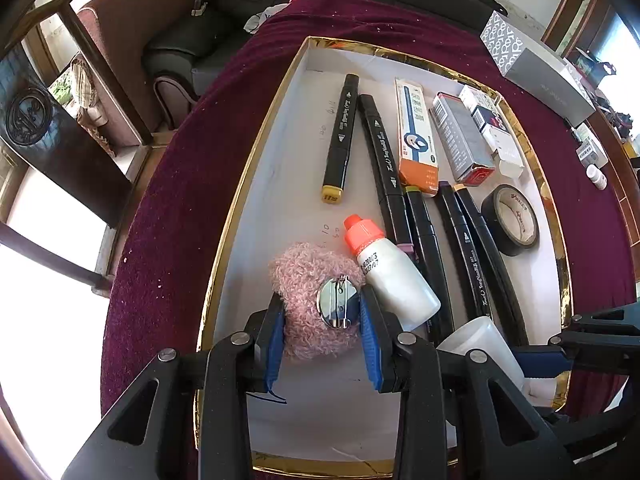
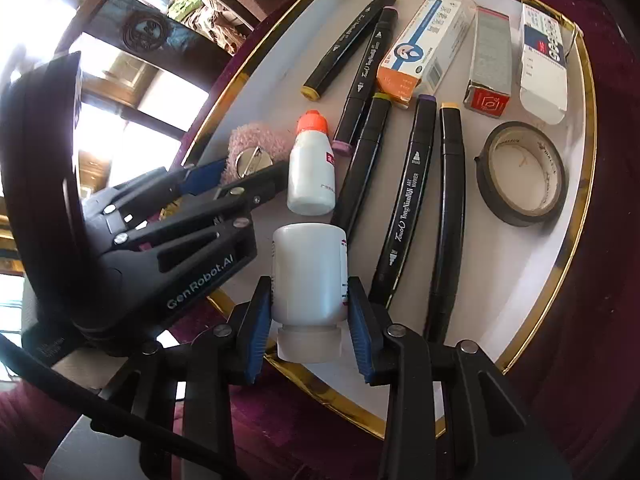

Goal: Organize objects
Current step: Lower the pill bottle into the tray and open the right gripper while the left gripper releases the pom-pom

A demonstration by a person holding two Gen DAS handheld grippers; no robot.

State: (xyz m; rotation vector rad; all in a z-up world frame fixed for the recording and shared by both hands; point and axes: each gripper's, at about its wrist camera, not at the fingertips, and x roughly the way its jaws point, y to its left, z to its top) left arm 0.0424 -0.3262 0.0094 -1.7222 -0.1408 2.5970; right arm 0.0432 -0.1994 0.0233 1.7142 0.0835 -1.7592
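Black sofa (image 1: 256, 4), dark wooden chair (image 1: 80, 92), patterned grey box (image 1: 536, 68) on maroon cloth (image 1: 168, 200)

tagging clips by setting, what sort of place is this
Probably a home living room: a black leather sofa stands behind the table draped in dark red cloth, with dark wooden furniture near bright windows.

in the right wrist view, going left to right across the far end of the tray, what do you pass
yellow-capped marker → purple-capped marker → blue, white and orange box → grey box with red end → white and blue box
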